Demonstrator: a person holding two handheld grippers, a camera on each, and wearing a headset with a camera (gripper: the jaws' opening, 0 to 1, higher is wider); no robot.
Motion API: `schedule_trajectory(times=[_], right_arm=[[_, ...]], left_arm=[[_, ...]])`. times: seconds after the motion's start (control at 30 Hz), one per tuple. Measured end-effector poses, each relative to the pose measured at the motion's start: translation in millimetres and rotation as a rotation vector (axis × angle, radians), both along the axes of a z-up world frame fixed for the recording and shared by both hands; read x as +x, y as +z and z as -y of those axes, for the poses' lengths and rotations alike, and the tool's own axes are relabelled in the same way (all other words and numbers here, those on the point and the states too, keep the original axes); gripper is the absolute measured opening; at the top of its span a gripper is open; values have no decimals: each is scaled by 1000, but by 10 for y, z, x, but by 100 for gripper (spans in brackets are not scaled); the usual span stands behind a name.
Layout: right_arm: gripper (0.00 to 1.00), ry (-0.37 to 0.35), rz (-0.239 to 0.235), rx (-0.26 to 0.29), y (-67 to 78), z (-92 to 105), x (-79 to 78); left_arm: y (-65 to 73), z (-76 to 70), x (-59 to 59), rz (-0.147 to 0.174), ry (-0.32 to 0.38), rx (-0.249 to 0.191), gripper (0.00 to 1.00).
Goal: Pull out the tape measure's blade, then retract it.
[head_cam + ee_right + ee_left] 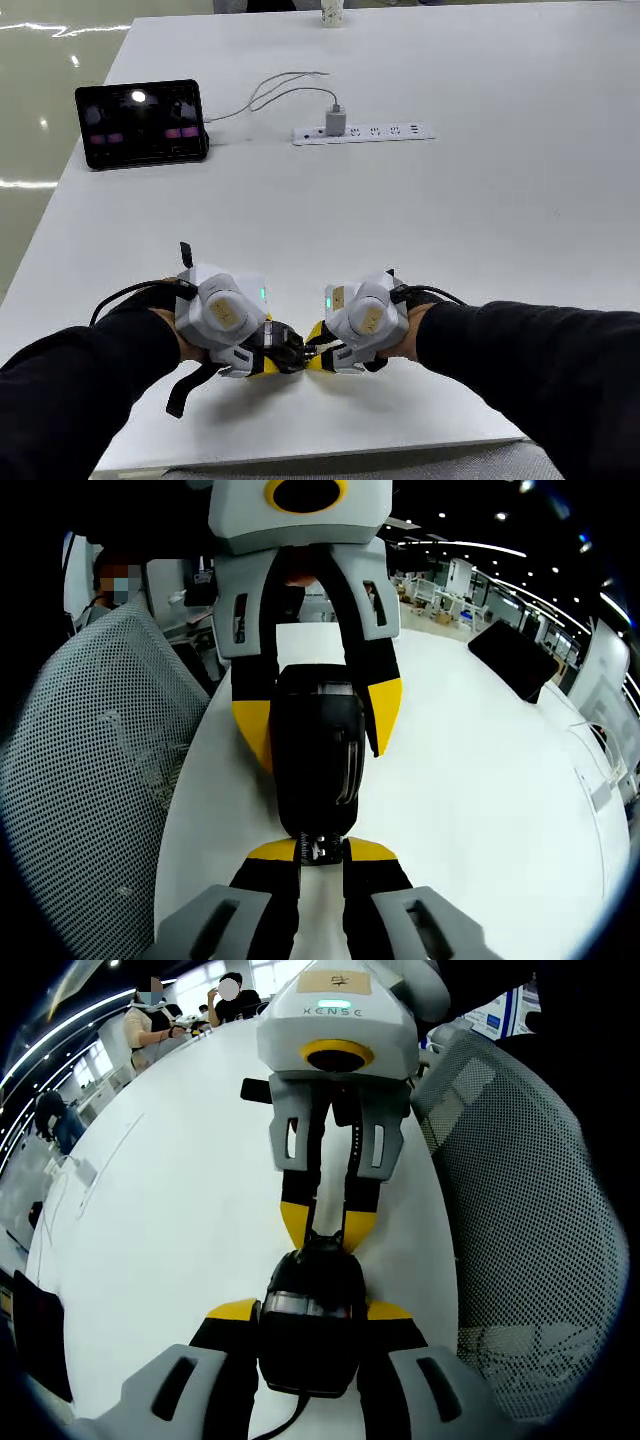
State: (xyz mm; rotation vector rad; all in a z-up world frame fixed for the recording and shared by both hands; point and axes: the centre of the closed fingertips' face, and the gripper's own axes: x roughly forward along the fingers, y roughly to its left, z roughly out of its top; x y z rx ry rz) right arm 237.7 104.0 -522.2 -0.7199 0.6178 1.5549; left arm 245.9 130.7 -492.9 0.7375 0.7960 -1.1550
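Your left hand-held gripper (311,1312) clamps the tape measure case (315,750); right hand-held gripper (320,850) pinches the blade hook (325,1234). Risk: hook slips free if you pull off-axis.

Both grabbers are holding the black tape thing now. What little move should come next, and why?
Probably slide the right gripper straight away from the left gripper. The left one is shut on the tape measure, the right one looks pinched on the blade's tip, and hardly any blade seems pulled out, with the grippers nose to nose.
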Motion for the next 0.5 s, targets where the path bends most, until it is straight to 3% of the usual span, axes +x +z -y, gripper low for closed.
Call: schedule_trajectory(times=[0.1,0.13,0.23,0.5], right_arm=[[12,-6,-34,6,-3,0,25],[12,27,-12,-15,-10,14,23],[12,-35,-24,-28,-9,-18,32],[11,-4,-23,6,-17,-4,19]], left_arm=[[0,0,0,2,1,-1,32],[-1,-1,1,3,-1,-3,32],[-4,-3,9,4,5,-10,32],[-9,-1,3,-1,1,-10,32]])
